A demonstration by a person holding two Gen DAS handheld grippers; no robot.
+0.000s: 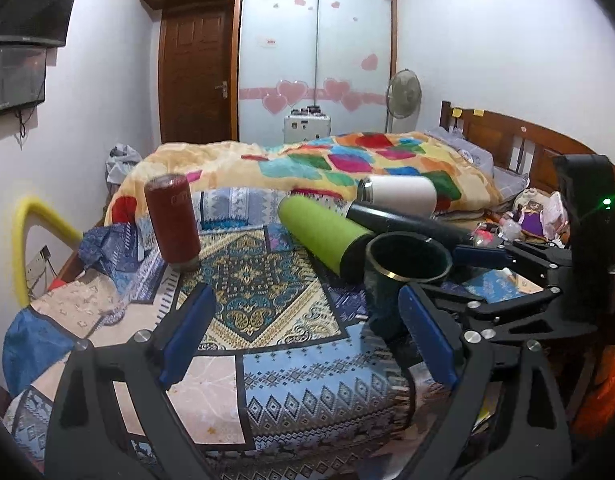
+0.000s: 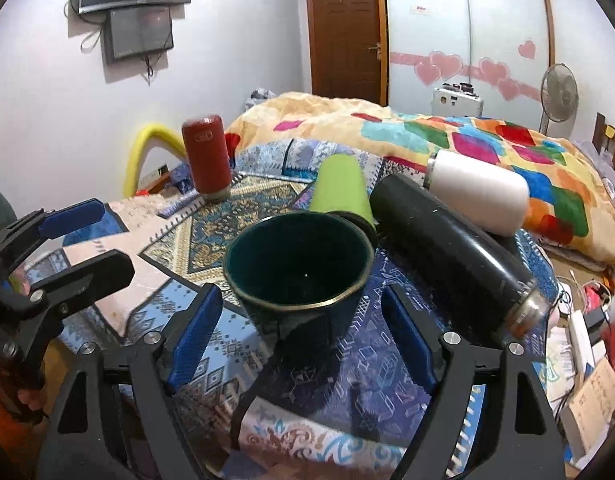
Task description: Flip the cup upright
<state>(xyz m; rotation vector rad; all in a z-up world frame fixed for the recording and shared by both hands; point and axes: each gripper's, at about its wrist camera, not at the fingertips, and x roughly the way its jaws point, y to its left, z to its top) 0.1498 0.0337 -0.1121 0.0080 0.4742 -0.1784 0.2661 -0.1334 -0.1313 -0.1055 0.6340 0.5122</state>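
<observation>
A dark green cup [image 2: 297, 268] with a gold rim stands upright, mouth up, on the patterned cloth [image 2: 371, 360]. My right gripper [image 2: 301, 336] is open, its blue pads either side of the cup and just short of it, not touching. The cup also shows in the left wrist view [image 1: 403, 276], at the right, behind my left gripper's right finger. My left gripper [image 1: 307, 338] is open and empty over the cloth. The right gripper [image 1: 507, 276] reaches in from the right in the left wrist view.
A red bottle [image 2: 206, 158] stands bottom up at the far left of the cloth. A green bottle [image 2: 341, 188], a black flask [image 2: 451, 248] and a white bottle [image 2: 479, 194] lie on their sides behind the cup. A colourful quilt [image 2: 467, 140] lies beyond. Clutter lies at the right edge.
</observation>
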